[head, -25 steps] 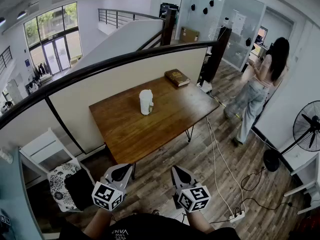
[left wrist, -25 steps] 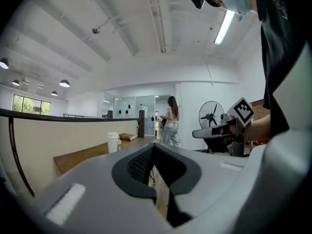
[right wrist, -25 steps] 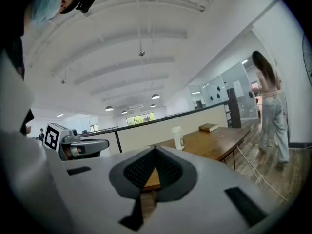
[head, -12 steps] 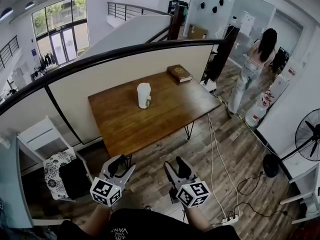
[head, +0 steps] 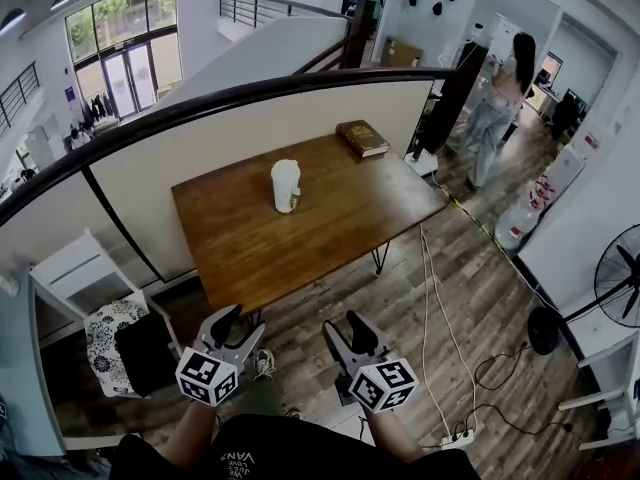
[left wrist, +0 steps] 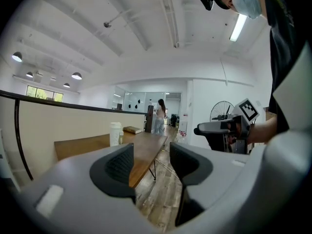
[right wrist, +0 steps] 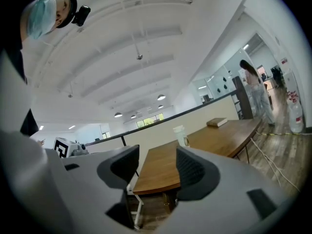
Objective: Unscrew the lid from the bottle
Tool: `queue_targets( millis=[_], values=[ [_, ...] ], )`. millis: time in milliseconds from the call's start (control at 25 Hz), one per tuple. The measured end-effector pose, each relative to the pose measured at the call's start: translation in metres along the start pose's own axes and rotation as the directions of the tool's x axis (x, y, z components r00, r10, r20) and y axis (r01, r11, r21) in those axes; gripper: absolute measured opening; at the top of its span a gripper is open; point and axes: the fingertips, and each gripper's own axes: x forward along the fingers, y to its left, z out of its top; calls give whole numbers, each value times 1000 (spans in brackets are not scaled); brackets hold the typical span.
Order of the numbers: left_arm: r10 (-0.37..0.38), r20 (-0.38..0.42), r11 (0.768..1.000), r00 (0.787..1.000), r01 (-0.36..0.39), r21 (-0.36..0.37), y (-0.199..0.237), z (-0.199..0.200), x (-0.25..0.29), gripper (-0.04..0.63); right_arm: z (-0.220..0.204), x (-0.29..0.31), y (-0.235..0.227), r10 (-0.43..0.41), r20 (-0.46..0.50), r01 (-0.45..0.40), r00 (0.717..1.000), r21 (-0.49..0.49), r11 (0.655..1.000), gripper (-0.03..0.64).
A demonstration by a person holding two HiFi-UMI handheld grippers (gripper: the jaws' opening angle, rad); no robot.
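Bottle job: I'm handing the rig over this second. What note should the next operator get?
Left gripper: jaws have just opened, nothing between them.
Right gripper: the same, open and empty.
Both are held short of the near edge of the table, touching nothing.
Bottle: upright toward the table's far side, lid on.
Done: nothing yet.
Left: approach, steady the bottle with one gripper, unscrew the lid with the other.
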Motion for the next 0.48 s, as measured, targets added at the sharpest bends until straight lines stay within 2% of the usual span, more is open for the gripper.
queue_targets(
  millis=[160,480],
  values=[
    [-13,-19,1000,1000,12,-2,23,-4,21,218,1,22,-13,-15,-4,15,1000,18,1000,206],
    [-65,-7,998,998,65,-4,85,10,85,218,18,91,-48,-69,4,69,998,22,997,206]
  ],
)
